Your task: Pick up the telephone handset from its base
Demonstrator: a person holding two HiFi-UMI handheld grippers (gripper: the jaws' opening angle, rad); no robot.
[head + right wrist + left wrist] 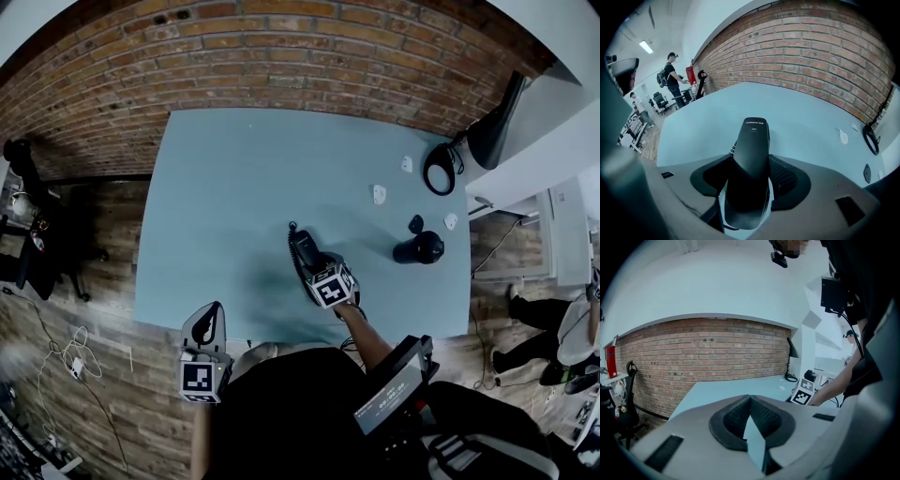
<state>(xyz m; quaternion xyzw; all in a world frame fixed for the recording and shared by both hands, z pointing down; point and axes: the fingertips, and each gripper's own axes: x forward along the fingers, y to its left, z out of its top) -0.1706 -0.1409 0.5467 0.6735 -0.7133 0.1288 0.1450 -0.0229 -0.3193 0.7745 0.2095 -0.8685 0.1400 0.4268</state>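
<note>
1. The right tongs (751, 180) are closed on the telephone handset (752, 154). One dark ribbed pad presses on each side of its lower half.
2. The handset is black. It lies lengthwise along the jaws, and its far end sticks out well past them, over the pale blue tabletop (806, 122).
3. A coiled cord (732, 149) shows just beside the handset's left edge.
4. In the head view the right tongs (317, 270) and the handset (305, 249) are above the middle of the tabletop (225, 206), towards its near edge. I cannot tell whether the handset touches the surface.
5. The left tongs (750, 401) have their jaws together, with nothing between them.
6. In the head view the left tongs (208, 328) are off the tabletop's near edge, well apart from the handset.
7. To the right of the handset, near it, a black rounded object (420, 248) sits on the tabletop.
8. A brick wall (281, 47) runs along the far side.
</note>
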